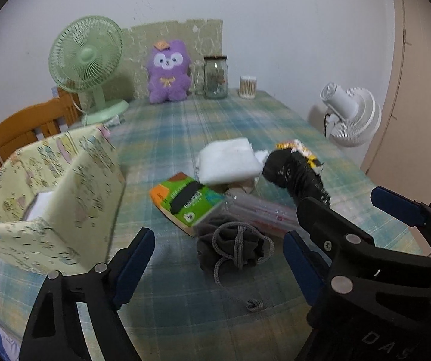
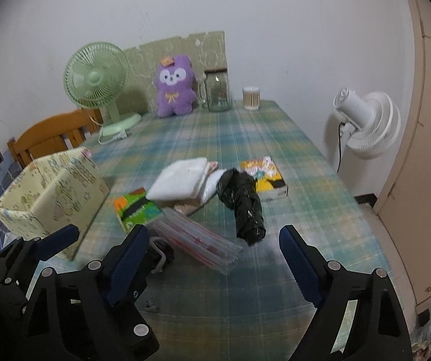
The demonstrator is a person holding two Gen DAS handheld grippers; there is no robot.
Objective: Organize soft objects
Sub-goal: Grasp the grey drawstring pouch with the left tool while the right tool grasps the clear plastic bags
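Note:
A pile lies mid-table: a folded white towel point(image 1: 230, 162) point(image 2: 182, 180), a crumpled black plastic bag point(image 1: 293, 174) point(image 2: 242, 204), a green and orange packet point(image 1: 188, 201) point(image 2: 137, 207), a clear plastic pack point(image 1: 260, 210) point(image 2: 197, 243) and a grey drawstring pouch point(image 1: 233, 249) point(image 2: 161, 252). My left gripper point(image 1: 218, 237) hangs open just above and short of the pouch, holding nothing. My right gripper point(image 2: 214, 234) is open beside it, in front of the clear pack and the black bag. A purple plush toy point(image 1: 168, 72) point(image 2: 175, 90) sits at the far edge. A yellow patterned fabric box point(image 1: 65, 186) point(image 2: 56, 192) stands open at the left.
A green desk fan point(image 1: 86, 57), a glass jar point(image 1: 215, 76) and a cotton swab tub point(image 1: 248, 86) line the far wall. A white fan point(image 2: 366, 123) stands off the table's right edge, a wooden chair point(image 2: 53, 138) to the left. A yellow flat box point(image 2: 266, 177) lies behind the black bag.

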